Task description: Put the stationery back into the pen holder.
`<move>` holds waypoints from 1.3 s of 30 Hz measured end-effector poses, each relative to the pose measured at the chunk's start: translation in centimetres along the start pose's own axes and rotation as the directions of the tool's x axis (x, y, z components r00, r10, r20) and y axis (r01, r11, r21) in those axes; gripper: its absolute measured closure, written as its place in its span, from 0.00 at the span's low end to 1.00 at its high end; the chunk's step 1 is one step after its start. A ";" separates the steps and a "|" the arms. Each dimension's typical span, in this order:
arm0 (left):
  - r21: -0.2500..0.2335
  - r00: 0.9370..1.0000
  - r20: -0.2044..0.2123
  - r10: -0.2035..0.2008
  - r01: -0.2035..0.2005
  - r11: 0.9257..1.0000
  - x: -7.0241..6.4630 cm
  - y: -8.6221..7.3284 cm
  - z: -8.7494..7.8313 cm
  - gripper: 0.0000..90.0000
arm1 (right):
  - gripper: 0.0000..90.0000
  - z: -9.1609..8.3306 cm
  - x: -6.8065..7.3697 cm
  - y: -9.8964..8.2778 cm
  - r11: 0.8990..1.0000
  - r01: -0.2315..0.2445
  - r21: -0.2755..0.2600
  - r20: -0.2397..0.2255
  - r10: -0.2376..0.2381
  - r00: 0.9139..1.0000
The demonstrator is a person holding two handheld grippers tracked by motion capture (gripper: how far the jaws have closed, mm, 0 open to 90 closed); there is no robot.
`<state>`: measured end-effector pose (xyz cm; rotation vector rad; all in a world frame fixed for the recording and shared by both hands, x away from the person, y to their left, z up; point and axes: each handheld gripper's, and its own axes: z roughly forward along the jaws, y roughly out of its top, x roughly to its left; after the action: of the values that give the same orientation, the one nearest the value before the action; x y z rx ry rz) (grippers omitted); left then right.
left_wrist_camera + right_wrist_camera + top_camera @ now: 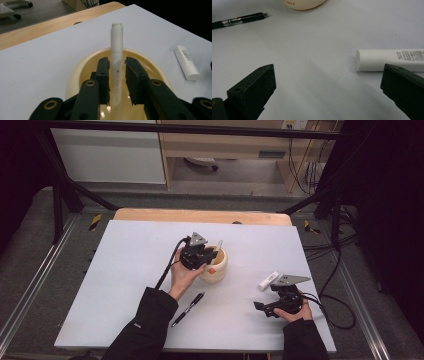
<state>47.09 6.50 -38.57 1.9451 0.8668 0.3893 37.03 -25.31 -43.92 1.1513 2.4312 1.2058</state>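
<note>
A cream cup (216, 267) stands near the middle of the white table (130, 270). A white pen (116, 47) stands upright in the cup (75, 72), its top sticking out above the rim (218, 245). My left gripper (202, 256) hangs over the cup, its jaws (117, 61) on either side of the pen with a thin gap on each side, so it is open. My right gripper (261, 307) rests near the front right with its jaws (328, 75) wide open and nothing between them. A white tube (389, 60) lies just beyond its right jaw.
A black pen (188, 309) lies on the table in front of the cup, seen far left in the right gripper view (239, 18). The white tube (268, 280) lies right of the cup. A wooden strip (200, 215) edges the table's far side.
</note>
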 end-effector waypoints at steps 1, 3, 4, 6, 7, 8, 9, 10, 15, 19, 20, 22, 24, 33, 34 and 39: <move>0.001 1.000 -0.004 0.000 0.000 1.000 0.1 0.1 -0.2 0.79 | 0.01 0.0 0.0 0.0 1.000 0.000 0.000 0.000 0.000 1.000; 0.007 1.000 -0.007 -0.006 0.006 1.000 0.2 0.2 -0.7 0.74 | 0.01 0.0 0.0 0.0 1.000 0.002 -0.002 0.000 -0.002 1.000; 0.012 1.000 -0.013 -0.002 0.002 1.000 0.2 0.3 -1.0 0.72 | 0.01 0.0 0.0 0.0 1.000 0.001 -0.001 0.001 -0.001 1.000; 0.022 1.000 -0.019 0.002 -0.002 1.000 0.3 0.5 -1.7 0.68 | 0.01 -0.1 0.0 0.0 1.000 0.001 -0.001 0.002 -0.001 1.000; 0.028 1.000 -0.022 0.004 -0.003 1.000 0.4 0.6 -2.1 0.65 | 0.01 -0.1 0.0 0.0 1.000 -0.003 -0.001 0.001 0.003 1.000; 0.037 1.000 -0.020 -0.001 0.001 0.999 0.5 0.6 -2.5 0.63 | 0.01 -0.1 0.0 0.0 1.000 -0.004 -0.001 0.001 0.004 1.000; 0.046 1.000 -0.020 -0.003 0.004 0.999 0.6 0.7 -2.8 0.61 | 0.01 -0.1 0.0 0.0 1.000 -0.004 -0.002 0.001 0.004 1.000; 0.049 1.000 -0.015 -0.002 0.003 0.999 0.7 0.7 -3.2 0.60 | 0.01 -0.1 0.0 0.0 1.000 -0.004 -0.003 0.002 0.004 1.000; 0.068 1.000 -0.021 0.020 -0.019 0.998 1.2 0.5 -5.1 0.50 | 0.01 -0.1 0.0 0.0 1.000 -0.005 -0.004 0.004 0.005 1.000; 0.085 0.999 -0.038 0.035 -0.032 0.996 1.5 0.2 -6.5 0.40 | 0.01 -0.1 0.0 0.0 1.000 -0.007 -0.004 0.002 0.007 1.000; 0.088 0.999 -0.038 0.034 -0.030 0.996 1.6 0.0 -6.8 0.37 | 0.01 -0.1 0.0 0.0 1.000 -0.007 -0.004 0.003 0.007 1.000; 0.093 0.999 -0.041 0.033 -0.029 0.995 1.9 -0.4 -7.5 0.33 | 0.01 -0.1 0.0 0.0 1.000 -0.006 -0.004 0.004 0.006 1.000; 0.105 0.998 -0.051 0.037 -0.031 0.994 2.0 -0.9 -7.9 0.28 | 0.01 -0.1 0.0 0.0 1.000 -0.006 -0.005 0.004 0.006 1.000; 0.163 0.996 -0.069 0.055 -0.043 0.986 2.1 -3.7 -9.6 0.12 | 0.01 -0.1 0.0 0.0 1.000 -0.006 -0.001 0.008 0.006 1.000; 0.165 0.996 -0.069 0.055 -0.043 0.985 2.0 -4.1 -9.8 0.12 | 0.01 -0.1 0.0 0.0 1.000 -0.006 -0.001 0.008 0.006 1.000; 0.210 0.996 -0.057 0.061 -0.048 0.976 1.4 -5.7 -10.2 0.08 | 0.01 0.0 0.0 0.0 1.000 -0.006 0.003 0.008 0.006 1.000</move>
<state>39.74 15.72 -38.35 2.1638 0.9275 0.4082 37.03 -25.34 -43.87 1.1627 2.4266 1.1966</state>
